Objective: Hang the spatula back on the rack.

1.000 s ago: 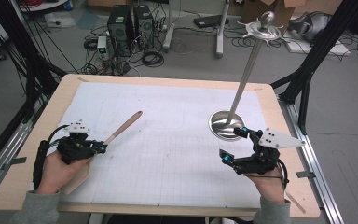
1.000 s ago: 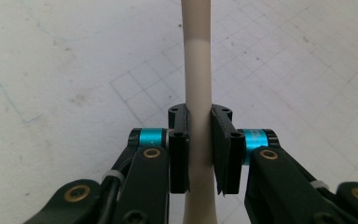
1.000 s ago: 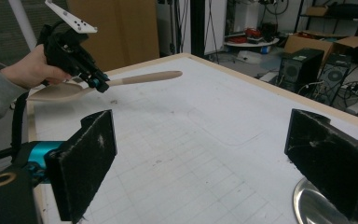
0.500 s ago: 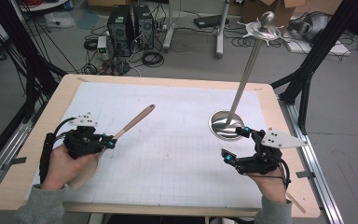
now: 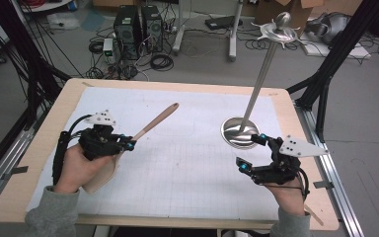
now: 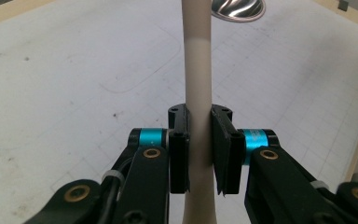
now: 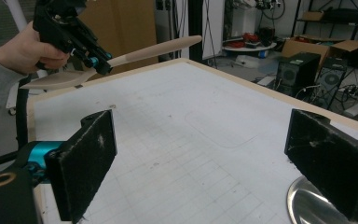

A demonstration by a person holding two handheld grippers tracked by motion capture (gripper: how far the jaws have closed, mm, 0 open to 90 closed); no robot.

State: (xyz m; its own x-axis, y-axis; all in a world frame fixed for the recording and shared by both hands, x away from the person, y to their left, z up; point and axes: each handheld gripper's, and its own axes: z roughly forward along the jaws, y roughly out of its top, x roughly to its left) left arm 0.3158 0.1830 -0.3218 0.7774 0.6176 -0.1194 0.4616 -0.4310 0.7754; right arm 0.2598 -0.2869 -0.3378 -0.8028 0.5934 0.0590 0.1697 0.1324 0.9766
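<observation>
A wooden table is covered over most of its top by a white gridded mat, faintly lined and marked with a rounded outline near its middle; no writing can be read on it. No container with contents is seen; the nearest thing to one is the round, shiny metal base of a tall stand, set on the mat's right side, from which a thin metal pole rises at a tilt to a small dish-shaped top. On the floor beyond the table, two dark computer towers, loose cables and cardboard boxes are seen, with black frame struts at both sides. A wooden spoon is held off the mat at the left side of the table, its handle pointing up and away toward the middle and its broad bowl end lying under the person's left hand. The left tongs are closed on the spoon's handle, both pads pressed against it in the left gripper view. The right tongs are held wide apart with nothing between them, just beside the metal base, near the table's right edge; in the right gripper view the pads are seen well apart above the mat, with the base's rim at the lower right. The right hand is seen behind them.
</observation>
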